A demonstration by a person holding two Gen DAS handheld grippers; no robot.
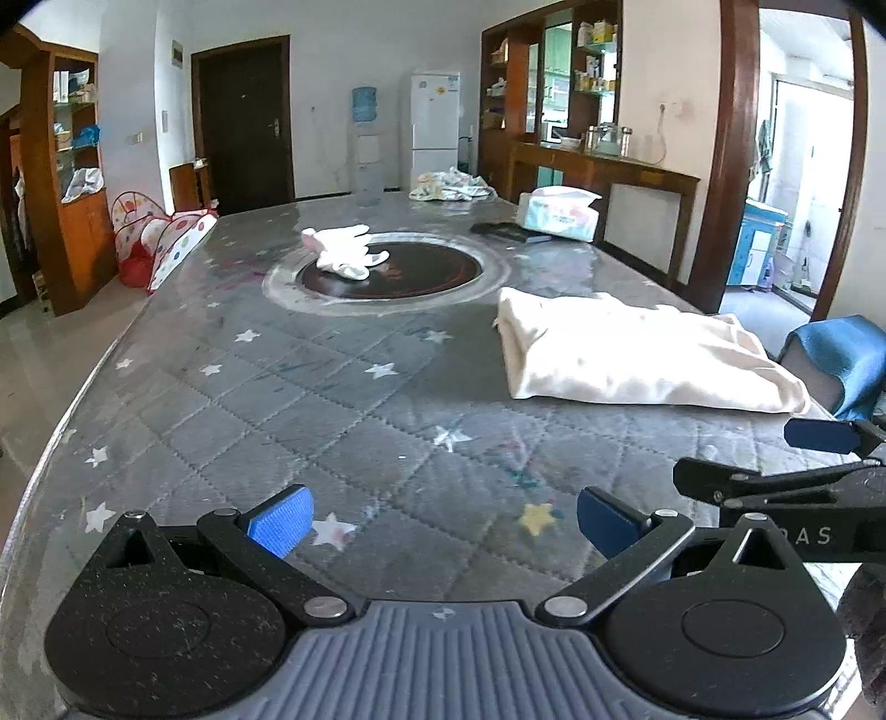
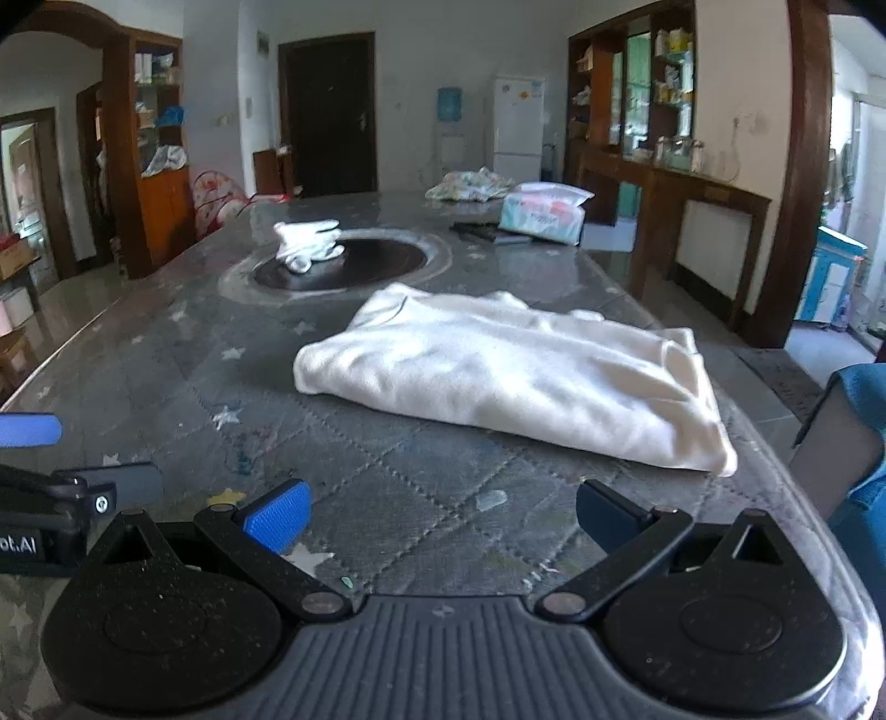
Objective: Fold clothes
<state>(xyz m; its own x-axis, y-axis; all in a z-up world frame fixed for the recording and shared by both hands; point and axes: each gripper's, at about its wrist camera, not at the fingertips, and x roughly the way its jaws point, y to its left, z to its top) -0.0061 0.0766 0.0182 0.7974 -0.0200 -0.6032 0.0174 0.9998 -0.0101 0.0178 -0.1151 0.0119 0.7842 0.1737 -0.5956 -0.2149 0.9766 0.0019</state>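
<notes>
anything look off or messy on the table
Mostly tidy. The cream garment lies folded. A white cloth sits bunched on the dark round inset, and a patterned heap lies crumpled at the far end.

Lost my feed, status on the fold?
Left tool, right tool open, empty. Cream folded garment flat on grey quilted table, untouched. Nothing in the way.

We see only part of a blue chair (image 2: 864, 443), cut off at right; far shelf contents (image 1: 595, 50) stay too small to identify.
</notes>
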